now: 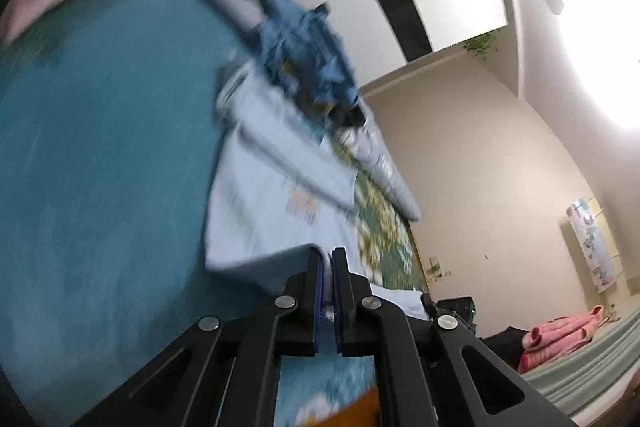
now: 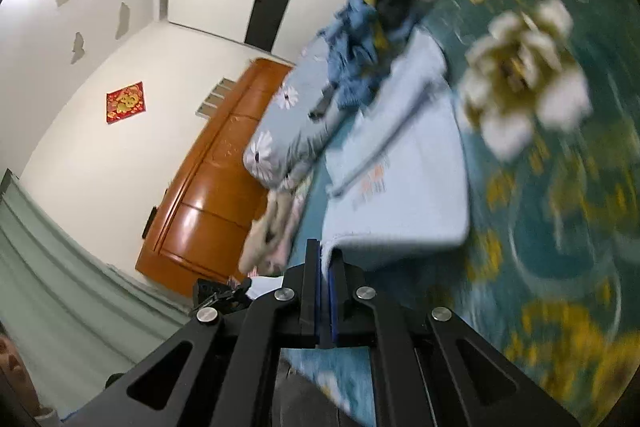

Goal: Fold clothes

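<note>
The pale blue shirt (image 1: 276,195) lies on the teal floral bedspread (image 1: 100,155), its near edge lifted; the left gripper (image 1: 327,267) and right gripper (image 2: 325,259) are each clamped tight on a near corner

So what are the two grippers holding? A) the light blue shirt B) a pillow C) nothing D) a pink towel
A: the left gripper and right gripper are each shut on an edge of the light blue shirt on the bed.
</note>
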Demonstrator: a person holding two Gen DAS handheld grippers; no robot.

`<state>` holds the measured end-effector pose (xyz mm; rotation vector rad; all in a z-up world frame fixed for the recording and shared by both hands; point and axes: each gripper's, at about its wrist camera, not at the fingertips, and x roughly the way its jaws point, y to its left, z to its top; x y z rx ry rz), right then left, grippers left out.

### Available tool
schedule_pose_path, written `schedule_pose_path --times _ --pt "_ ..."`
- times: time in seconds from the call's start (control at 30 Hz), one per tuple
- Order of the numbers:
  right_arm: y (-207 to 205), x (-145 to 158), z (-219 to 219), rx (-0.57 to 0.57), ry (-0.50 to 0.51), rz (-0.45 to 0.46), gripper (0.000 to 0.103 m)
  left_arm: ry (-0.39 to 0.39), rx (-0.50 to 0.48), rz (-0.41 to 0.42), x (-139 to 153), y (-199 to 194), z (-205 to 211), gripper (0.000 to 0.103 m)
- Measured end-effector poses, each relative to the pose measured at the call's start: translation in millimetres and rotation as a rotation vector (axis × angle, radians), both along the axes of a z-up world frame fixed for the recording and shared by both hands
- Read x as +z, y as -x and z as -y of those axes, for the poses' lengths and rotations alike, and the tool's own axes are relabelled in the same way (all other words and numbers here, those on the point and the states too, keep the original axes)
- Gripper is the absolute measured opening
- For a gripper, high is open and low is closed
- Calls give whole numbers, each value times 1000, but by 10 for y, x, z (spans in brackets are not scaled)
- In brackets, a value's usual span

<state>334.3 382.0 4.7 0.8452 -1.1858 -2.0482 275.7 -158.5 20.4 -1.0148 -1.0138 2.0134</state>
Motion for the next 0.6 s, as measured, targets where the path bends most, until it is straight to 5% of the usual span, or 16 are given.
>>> schedule_pose_path --times 0.27,0.6 --pt "1206 269 -90 -78 -73 25 3 121 89 -13 197 1284 -253 5" --pt "2660 -53 -94 -164 -181 198 3 209 218 68 -326 2647 -395 4"
